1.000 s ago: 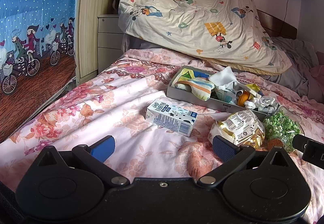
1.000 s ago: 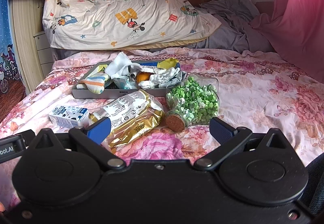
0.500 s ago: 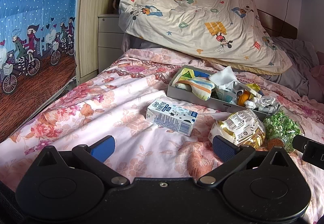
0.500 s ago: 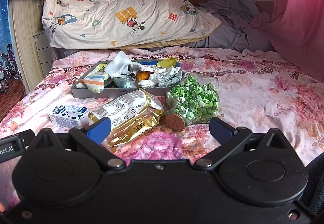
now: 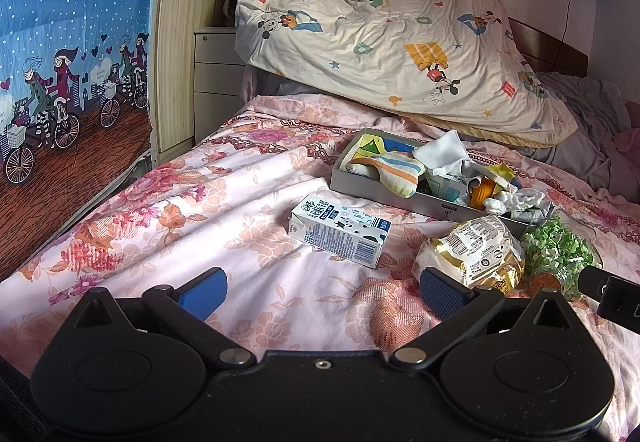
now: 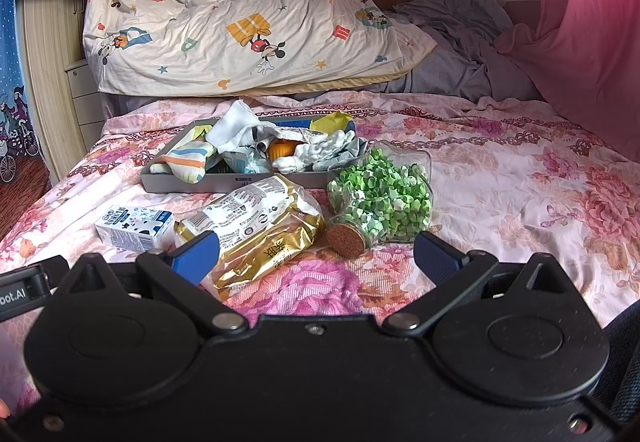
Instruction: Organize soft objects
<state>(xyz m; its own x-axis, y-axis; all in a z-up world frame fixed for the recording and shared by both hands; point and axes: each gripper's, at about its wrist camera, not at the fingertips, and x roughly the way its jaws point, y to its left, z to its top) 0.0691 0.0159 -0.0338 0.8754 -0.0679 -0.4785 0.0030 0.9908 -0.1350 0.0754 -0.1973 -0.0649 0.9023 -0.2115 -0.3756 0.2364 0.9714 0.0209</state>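
Both grippers idle, nothing held. Left gripper is spread wide over bare floral bedsheet, near edge of the bed. Right gripper also spread wide, low over the sheet, with the gold snack bag lying just ahead and partly between its fingers.

Outward from the right gripper: a corked glass jar of green paper stars lies on its side, cork facing the camera, touching or just beside the bag. The milk carton lies flat to the left, a bit apart. Behind them is the grey tray, already heaped with soft stuff: striped sock, white cloths, something orange buried in the pile.

Risks as I see them:
- Bag is crinkly foil and slack. A pinch on a loose fold probably slips or drags it into the jar.
- Jar is on its side on a soft mattress, so any nudge likely rolls it. The cork may not hold.
- Tray is overfull. Adding to it could push the sock or cloths over the rim.
- Not clear which items count as soft. Carton and jar look rigid, so a wrong pick is possible.
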